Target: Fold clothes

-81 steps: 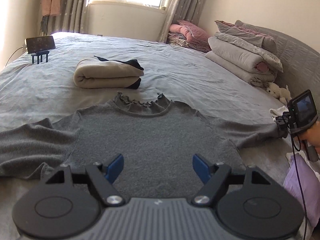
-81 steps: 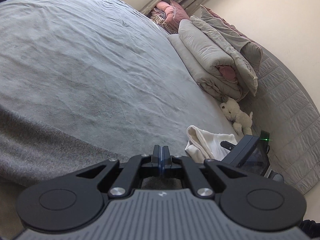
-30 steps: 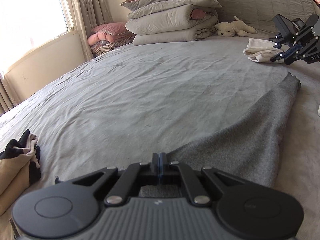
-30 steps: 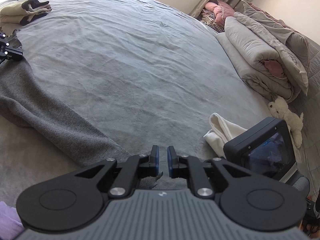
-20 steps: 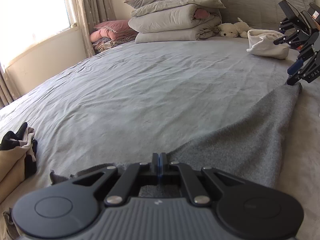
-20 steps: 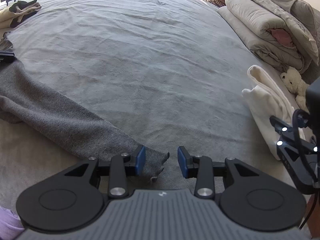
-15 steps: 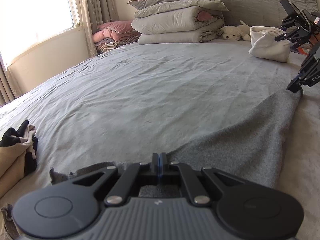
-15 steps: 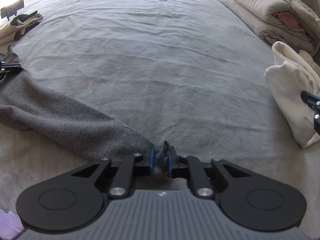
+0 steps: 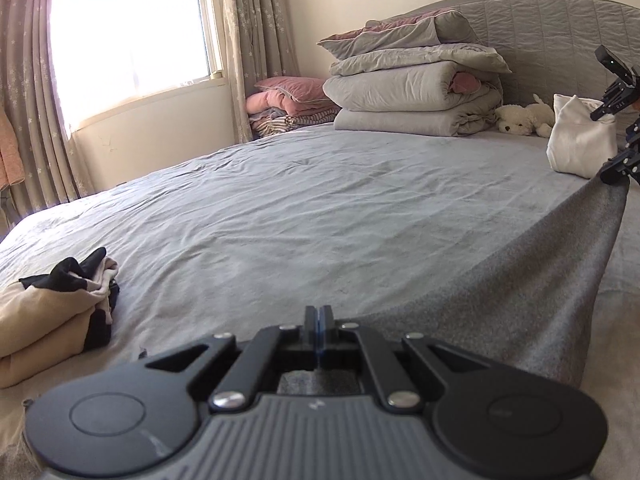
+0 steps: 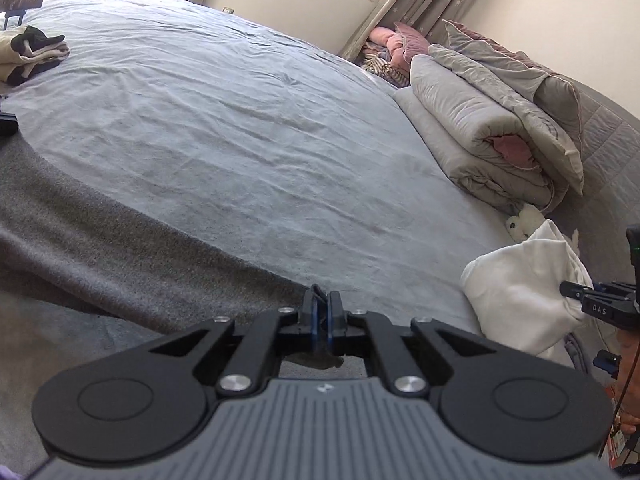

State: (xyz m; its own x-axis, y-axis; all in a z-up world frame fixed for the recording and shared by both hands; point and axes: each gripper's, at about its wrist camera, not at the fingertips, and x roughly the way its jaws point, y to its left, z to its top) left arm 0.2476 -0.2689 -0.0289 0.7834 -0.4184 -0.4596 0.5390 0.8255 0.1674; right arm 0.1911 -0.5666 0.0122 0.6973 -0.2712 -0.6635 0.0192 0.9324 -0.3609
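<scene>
My left tool (image 9: 319, 330) is clenched on one end of the grey top (image 9: 520, 300), pads pressed flat together with knit showing just behind them. My right tool (image 10: 320, 322) is clenched on the other end, a nub of grey fabric pinched between its pads. I hold both ends so the cloth runs as one taut band between the tools: in the left view it stretches away to the right tool at the far edge, in the right view it sweeps off to the left. The top is lifted at the ends, its middle low over the bed (image 9: 320, 208); I can't tell if it touches. Judging by this, I'm mid-fold, the pinched edge ready to be carried over and laid down; tension keeps it from bunching. A folded beige piece (image 9: 48, 320) sits well apart on my left, likely the done pile. A white garment (image 10: 520, 288) lies near my right tool, probably next. Quilts (image 9: 412, 92) are stacked at the headboard, out of the way.
</scene>
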